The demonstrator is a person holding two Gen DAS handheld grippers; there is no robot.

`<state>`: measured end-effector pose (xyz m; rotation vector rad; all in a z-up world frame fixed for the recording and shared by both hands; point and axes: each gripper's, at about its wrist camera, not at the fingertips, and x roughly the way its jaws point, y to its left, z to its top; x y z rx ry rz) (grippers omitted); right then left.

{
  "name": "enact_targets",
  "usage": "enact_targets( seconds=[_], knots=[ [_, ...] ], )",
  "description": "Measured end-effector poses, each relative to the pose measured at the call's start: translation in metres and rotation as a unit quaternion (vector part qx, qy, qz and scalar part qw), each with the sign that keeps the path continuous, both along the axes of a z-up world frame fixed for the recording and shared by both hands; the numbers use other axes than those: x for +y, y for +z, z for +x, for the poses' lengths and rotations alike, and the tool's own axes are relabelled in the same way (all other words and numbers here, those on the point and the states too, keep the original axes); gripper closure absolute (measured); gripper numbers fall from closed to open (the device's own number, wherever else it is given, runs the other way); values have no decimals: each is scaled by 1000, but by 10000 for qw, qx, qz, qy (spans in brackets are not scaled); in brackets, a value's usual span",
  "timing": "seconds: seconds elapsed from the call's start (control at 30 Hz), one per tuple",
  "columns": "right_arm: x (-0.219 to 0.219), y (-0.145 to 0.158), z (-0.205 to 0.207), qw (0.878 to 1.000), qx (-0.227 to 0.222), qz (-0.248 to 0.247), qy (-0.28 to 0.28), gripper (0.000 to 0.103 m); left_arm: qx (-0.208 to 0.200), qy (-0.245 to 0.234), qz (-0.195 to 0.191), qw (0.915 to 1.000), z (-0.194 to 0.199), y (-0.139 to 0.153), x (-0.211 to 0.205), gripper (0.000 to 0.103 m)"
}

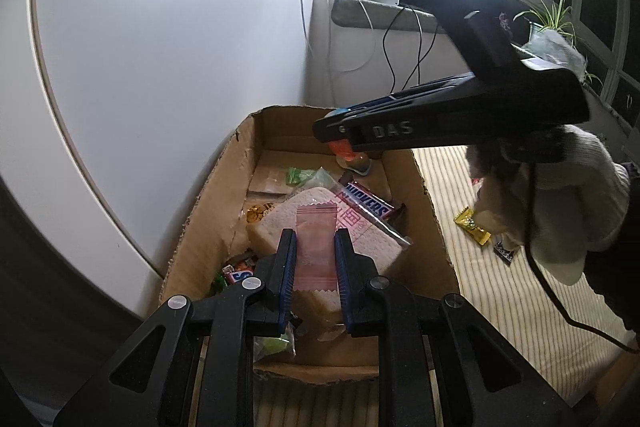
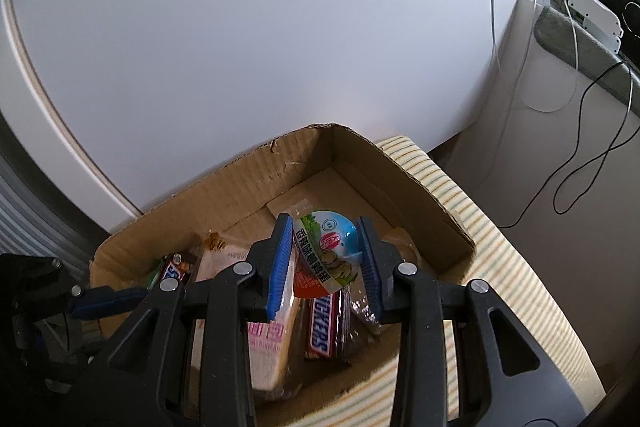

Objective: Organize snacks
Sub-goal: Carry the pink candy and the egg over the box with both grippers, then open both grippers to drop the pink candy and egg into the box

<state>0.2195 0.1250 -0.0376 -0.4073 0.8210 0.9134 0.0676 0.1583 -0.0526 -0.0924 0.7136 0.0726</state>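
An open cardboard box (image 1: 208, 227) stands on a striped surface and holds several snacks: a wrapped bread slice (image 1: 372, 239), a Snickers bar (image 1: 370, 203) and small green packets. My left gripper (image 1: 315, 239) is shut on a pink sachet (image 1: 316, 239) and holds it above the box. My right gripper (image 2: 325, 225) is shut on a round foil-lidded cup (image 2: 328, 251) over the box; in the left wrist view it (image 1: 340, 143) reaches in from the right. The bread (image 2: 268, 347) and Snickers bar (image 2: 322, 327) lie below it.
A gold candy (image 1: 472, 225) and a dark wrapper (image 1: 504, 251) lie on the striped surface (image 1: 500, 307) right of the box. A white wall stands behind the box. Cables and a white adapter (image 2: 592, 11) sit at the windowsill.
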Motion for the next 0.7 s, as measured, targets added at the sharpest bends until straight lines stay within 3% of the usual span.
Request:
enact_targets(
  seconds=[0.57,0.63,0.7],
  knots=[
    [10,-6,15,9999,146,-41,-67,67,-31,-20,63,10000,-2,4,-1,84],
    [10,-5,15,9999,134,-38,-79,56,-36,-15,70,10000,-2,4,-2,84],
    [9,-3,14,9999,72,8,-123,34,-51,-4,103,9999,-3,5,-3,81]
  ],
)
